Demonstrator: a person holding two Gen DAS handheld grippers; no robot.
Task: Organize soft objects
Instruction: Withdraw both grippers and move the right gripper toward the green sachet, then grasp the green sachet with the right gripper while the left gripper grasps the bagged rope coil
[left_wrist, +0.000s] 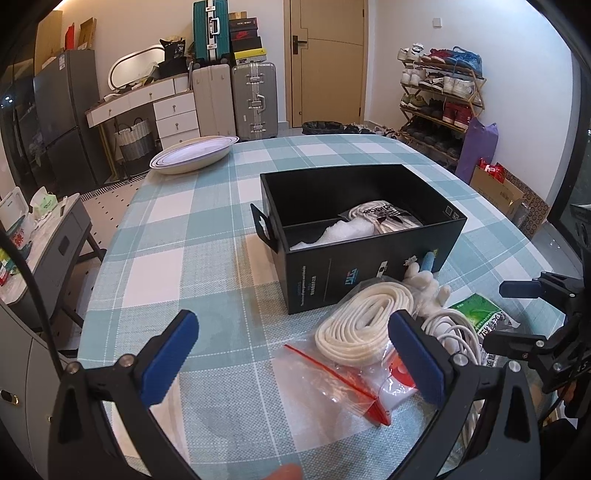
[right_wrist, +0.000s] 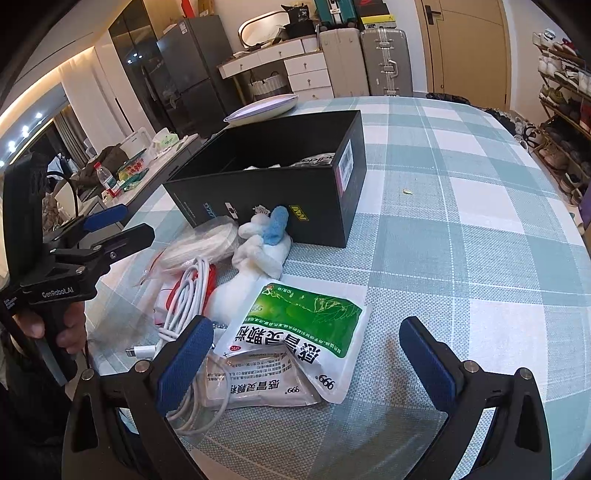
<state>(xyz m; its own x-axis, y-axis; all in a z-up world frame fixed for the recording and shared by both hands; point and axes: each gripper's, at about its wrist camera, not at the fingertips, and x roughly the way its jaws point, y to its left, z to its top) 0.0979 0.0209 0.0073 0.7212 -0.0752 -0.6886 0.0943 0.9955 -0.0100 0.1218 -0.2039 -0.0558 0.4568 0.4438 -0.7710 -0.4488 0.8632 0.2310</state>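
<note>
Both jaws gaping and empty, the left gripper (left_wrist: 291, 354) is hovering over the bagged white cord (left_wrist: 364, 323), the right gripper (right_wrist: 306, 365) over the green sachet (right_wrist: 295, 332); both sitting beside the black box (left_wrist: 369, 266) on the counter (left_wrist: 192, 236), likely awaiting boxing.

The white bag (left_wrist: 384, 218) inside the black box (left_wrist: 332, 273) carries the word "adidas", seen upside down; the green and white packet (right_wrist: 295, 336) shows "999" at its corner, and the smaller sachet (right_wrist: 258, 384) under it shows "999" too; the left gripper (right_wrist: 110, 225) reads "GenRobot.AI" on its body; the Chinese print on both packets is too small to read.
</note>
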